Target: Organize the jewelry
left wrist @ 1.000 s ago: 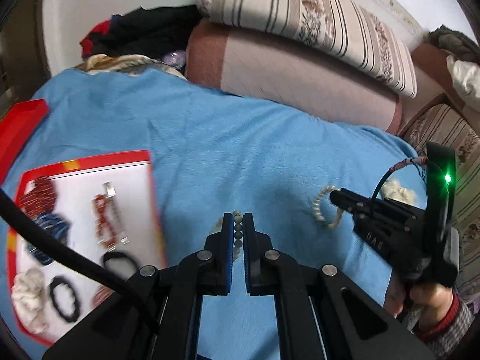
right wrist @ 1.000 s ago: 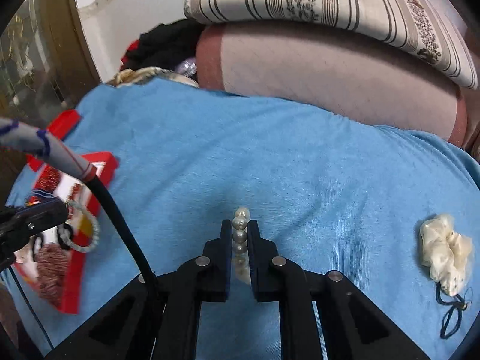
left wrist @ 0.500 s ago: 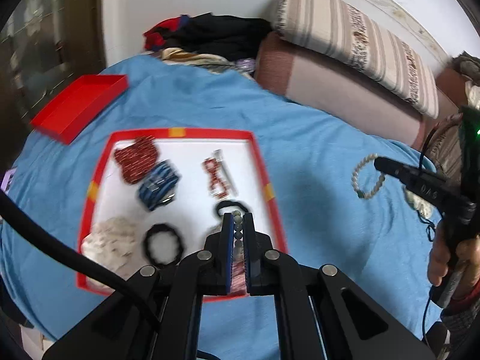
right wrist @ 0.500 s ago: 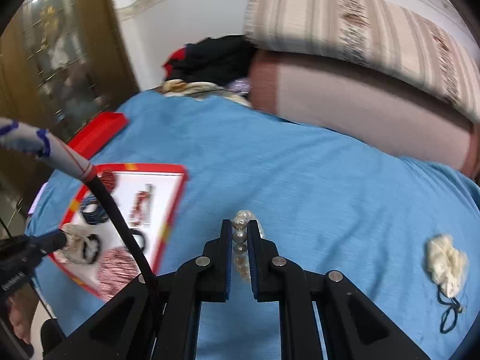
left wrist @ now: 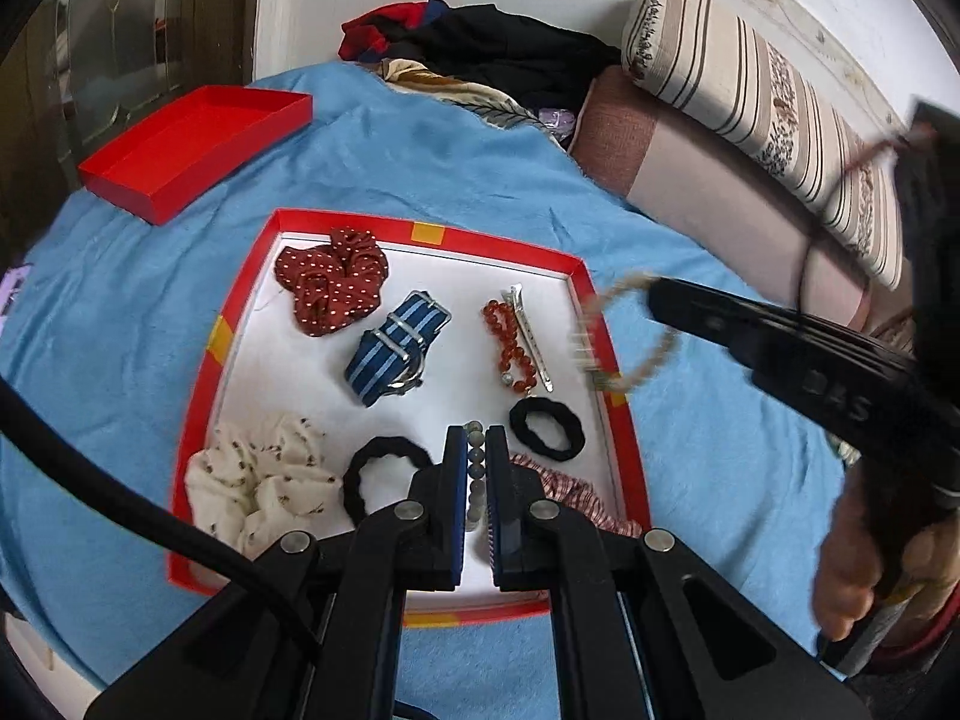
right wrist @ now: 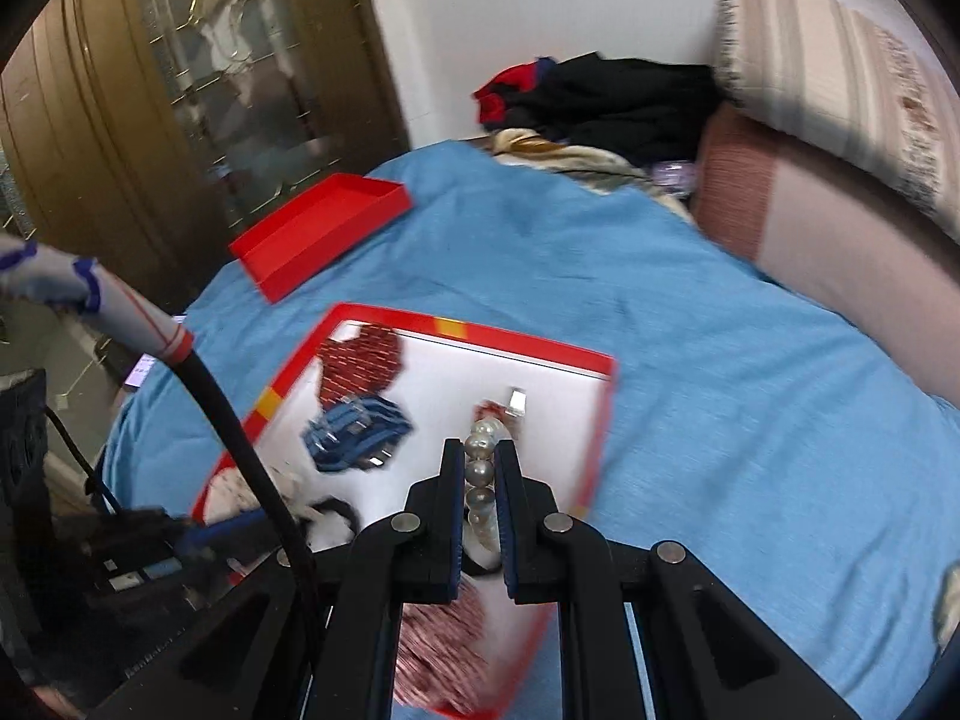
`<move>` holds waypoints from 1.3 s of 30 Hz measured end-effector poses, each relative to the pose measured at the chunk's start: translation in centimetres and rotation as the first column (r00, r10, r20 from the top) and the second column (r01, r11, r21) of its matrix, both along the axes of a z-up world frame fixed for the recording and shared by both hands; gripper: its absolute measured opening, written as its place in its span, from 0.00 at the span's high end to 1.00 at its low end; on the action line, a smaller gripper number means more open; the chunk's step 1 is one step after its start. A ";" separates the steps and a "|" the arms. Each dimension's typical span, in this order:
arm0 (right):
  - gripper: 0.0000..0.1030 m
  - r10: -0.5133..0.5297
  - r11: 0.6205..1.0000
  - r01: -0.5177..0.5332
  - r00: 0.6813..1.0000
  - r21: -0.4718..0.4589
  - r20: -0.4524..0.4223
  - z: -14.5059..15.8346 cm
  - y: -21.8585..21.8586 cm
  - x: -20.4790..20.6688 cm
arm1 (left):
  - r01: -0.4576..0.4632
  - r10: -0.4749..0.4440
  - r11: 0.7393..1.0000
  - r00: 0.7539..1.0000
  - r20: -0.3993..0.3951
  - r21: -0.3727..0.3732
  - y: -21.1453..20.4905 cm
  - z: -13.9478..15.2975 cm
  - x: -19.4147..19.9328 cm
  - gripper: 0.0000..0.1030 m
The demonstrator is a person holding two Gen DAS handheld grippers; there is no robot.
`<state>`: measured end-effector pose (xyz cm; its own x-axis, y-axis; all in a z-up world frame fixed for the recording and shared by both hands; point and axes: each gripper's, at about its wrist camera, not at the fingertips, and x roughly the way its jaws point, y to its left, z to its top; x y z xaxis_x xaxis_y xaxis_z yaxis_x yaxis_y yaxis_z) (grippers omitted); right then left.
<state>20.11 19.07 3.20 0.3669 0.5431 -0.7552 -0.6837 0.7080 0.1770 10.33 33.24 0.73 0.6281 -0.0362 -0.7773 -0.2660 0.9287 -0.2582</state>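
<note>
The left tool (left wrist: 474, 468) is clamped narrow on a string of grey-green beads (left wrist: 475, 477) and now hangs over the near edge of the red-rimmed tray (left wrist: 621, 420), which lies on the blue bed cover (left wrist: 450, 168); a second ago it was over bare cover to the right of the tray. The right tool (right wrist: 480, 492) pinches a pearl bracelet (right wrist: 481, 471). It has swung in from the open cover and, in the left wrist view, the blurred bracelet loop (left wrist: 624, 336) hangs at the tray's right edge. In the tray lie a dotted red scrunchie (left wrist: 333, 288), a blue striped strap (left wrist: 393, 354), a red bead bracelet (left wrist: 510, 351) beside a metal clip (left wrist: 531, 336), two black hair ties (left wrist: 546, 427), a cream scrunchie (left wrist: 264, 480) and a checked one (left wrist: 576, 495). A red lid (left wrist: 192, 147) sits near the bed's far left corner.
</note>
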 end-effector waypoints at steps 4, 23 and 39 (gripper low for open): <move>0.90 0.030 1.000 -0.030 1.000 -0.009 0.002 -0.3 2.2 0.3 | 0.011 -0.011 0.999 1.000 0.005 -0.033 0.1 -0.5 0.3 0.95; 0.90 0.004 0.999 -0.011 0.986 -0.039 -0.166 -5.8 9.4 6.1 | -0.030 0.030 0.999 1.000 -0.008 -0.015 -0.8 -2.4 -4.0 0.75; 0.57 -0.045 0.999 0.044 0.997 -0.013 -0.059 -1.7 4.2 4.7 | -0.082 0.080 0.996 0.996 0.034 0.048 -2.0 0.3 -8.2 0.57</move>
